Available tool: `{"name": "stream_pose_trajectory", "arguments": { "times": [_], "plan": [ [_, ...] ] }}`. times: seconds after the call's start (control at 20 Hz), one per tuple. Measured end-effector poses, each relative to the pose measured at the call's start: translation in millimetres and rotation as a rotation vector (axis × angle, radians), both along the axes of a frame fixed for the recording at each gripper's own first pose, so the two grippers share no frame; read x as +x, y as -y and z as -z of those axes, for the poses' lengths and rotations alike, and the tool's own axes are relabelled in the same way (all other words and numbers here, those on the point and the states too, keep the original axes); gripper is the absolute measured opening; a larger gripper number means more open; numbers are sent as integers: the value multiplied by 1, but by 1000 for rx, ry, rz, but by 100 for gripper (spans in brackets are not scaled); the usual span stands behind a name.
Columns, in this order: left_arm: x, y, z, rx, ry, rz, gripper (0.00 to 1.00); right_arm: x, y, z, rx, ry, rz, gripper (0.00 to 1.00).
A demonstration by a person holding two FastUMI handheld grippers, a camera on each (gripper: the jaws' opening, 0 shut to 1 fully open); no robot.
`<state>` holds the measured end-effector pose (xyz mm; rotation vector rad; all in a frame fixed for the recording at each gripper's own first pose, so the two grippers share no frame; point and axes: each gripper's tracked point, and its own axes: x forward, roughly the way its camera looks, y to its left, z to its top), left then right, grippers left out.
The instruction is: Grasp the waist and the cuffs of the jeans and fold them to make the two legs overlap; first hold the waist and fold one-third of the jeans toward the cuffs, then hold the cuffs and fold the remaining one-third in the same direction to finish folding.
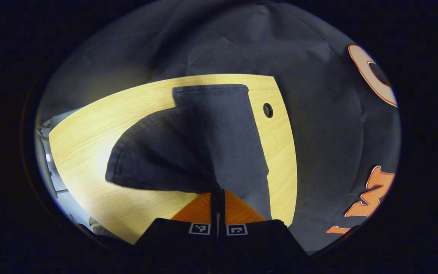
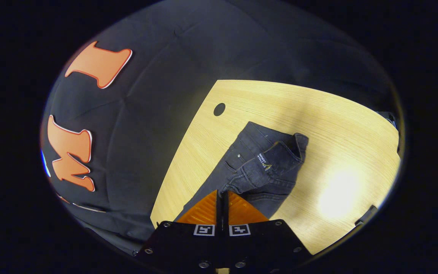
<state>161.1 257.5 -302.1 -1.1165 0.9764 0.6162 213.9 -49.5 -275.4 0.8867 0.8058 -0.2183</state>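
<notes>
Light wooden counter (image 1: 89, 152) (one round cable hole (image 1: 268, 110) near its edge) carries the black jeans (image 1: 219, 129) at frame centre. Left gripper (image 1: 217, 196) fingers pinch a lifted cuff fold. Right gripper (image 2: 222, 198) fingers pinch the bunched waist (image 2: 268, 160) at lower centre.

The dark charcoal denim jeans (image 2: 264, 167) show pale stitching; the worktop (image 2: 337, 125) is light yellow wood with fine grain.
</notes>
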Motion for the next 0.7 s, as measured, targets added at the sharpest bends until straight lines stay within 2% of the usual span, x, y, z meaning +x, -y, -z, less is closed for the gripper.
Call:
{"name": "stream_pose_trajectory", "arguments": {
  "times": [0.2,0.25,0.3,0.45,0.55,0.7],
  "plan": [
    [55,0,15,6,-43,42,1,44,4,19,-16,-23,7,0],
    [67,-1,17,7,-54,47,1,54,6,26,-25,-26,15,5],
    [80,-5,21,11,-60,50,1,63,8,32,-31,-37,19,0],
    [110,-14,33,46,-95,76,1,89,7,55,-31,-65,26,0],
    [130,-21,45,72,-97,96,1,97,5,69,-24,-90,17,0],
    [154,-23,55,108,-71,147,4,101,4,62,-49,-92,-2,0]
  ]
}}
